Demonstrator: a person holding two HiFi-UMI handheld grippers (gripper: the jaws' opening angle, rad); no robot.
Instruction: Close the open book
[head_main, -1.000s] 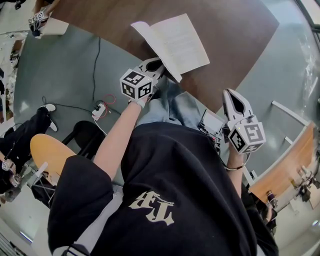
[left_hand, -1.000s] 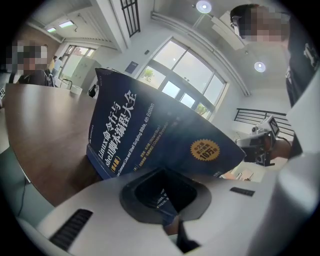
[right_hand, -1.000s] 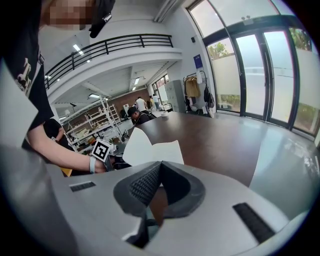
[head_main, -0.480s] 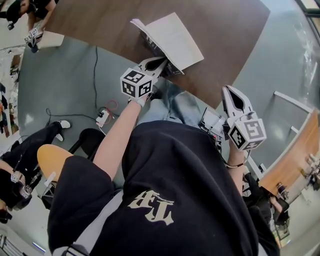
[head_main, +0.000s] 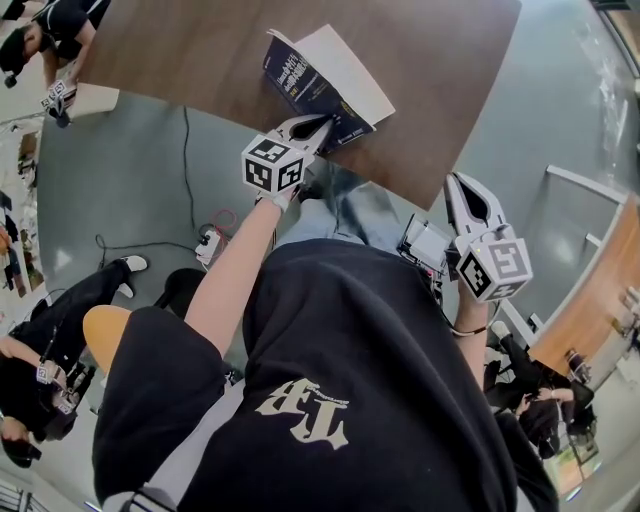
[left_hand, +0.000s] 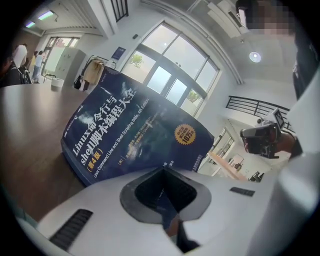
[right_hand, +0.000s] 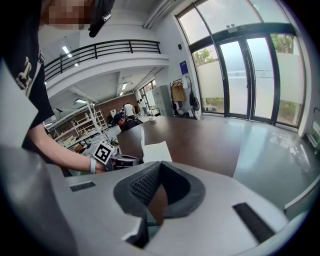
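The person's black T-shirt with pale lettering (head_main: 330, 380) fills the bottom of the head view, nearest the camera and well short of the book. Beside it, to the right of the book and well apart from it, the white right gripper with its marker cube (head_main: 457, 185) hangs above the glossy grey floor (head_main: 120, 170). Its fingers (right_hand: 225, 200) are clenched together tip to tip, with nothing between them.

Further out, the white left gripper with its marker cube (head_main: 318, 124) reaches to the book's near edge. Its fingers (left_hand: 100, 200) are likewise pressed together and grasp nothing. Their joined tip sits right at the lower edge of the front cover, and seems to touch it.

The thick paperback book with a dark blue cover and white and yellow lettering (head_main: 300, 78) lies close to the near edge of the dark brown wooden tabletop (head_main: 200, 50). It is only partly open. The blue cover stands raised and tilted, its outer face turned toward the left gripper, while the white pages behind it lie flat on the tabletop.

Left of the book, below the tabletop's edge, a thin black cable (head_main: 186, 150) runs across the floor. Beyond the book, in the left gripper view, tall glazed doors (left_hand: 165, 82) let in daylight.
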